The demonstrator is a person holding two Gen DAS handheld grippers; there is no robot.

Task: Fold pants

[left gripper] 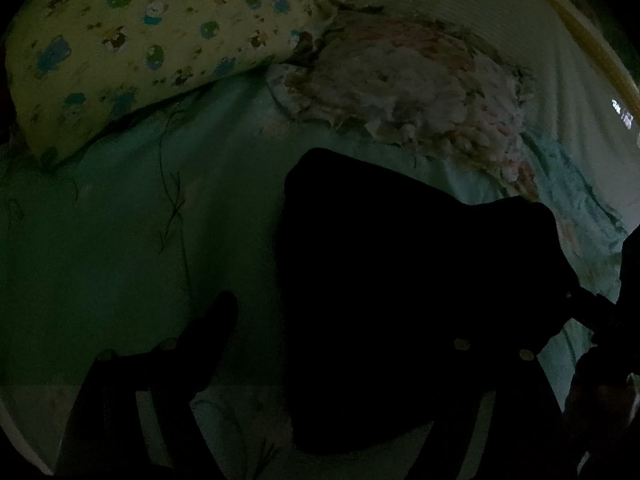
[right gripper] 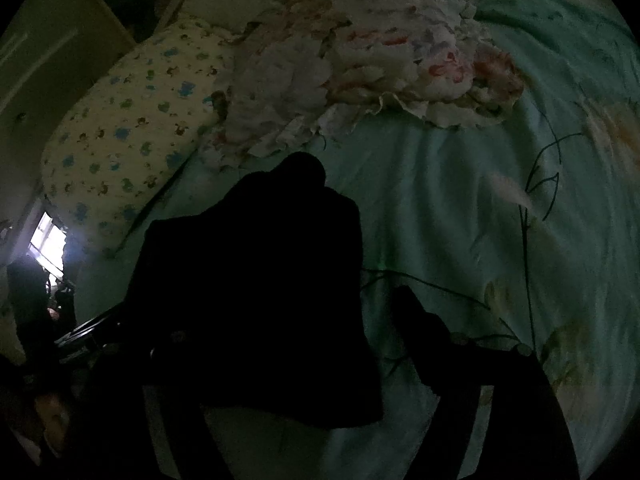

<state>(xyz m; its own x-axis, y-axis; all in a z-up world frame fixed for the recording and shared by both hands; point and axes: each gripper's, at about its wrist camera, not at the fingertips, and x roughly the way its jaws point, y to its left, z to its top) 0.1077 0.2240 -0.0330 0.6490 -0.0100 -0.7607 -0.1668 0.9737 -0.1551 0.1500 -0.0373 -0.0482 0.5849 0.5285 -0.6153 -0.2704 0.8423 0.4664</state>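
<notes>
The pants (left gripper: 400,280) are a black, bunched bundle, nearly featureless in the dim light, lying on the pale green bedsheet (left gripper: 120,240) below a floral quilt (left gripper: 400,80). The left gripper (left gripper: 340,332) and right gripper (right gripper: 288,320) both stand spread, each with the cloth just ahead, covering one finger; whether any pad touches it cannot be told.

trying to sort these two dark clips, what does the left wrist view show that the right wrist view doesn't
Only the left wrist view: the striped headboard edge at upper right.

Only the right wrist view: a bright window at far left and a dark branch print on the sheet at right.

Both: the dark pants bunched on the green sheet, the spotted pillow, and the crumpled floral cloth beyond the pants.
</notes>
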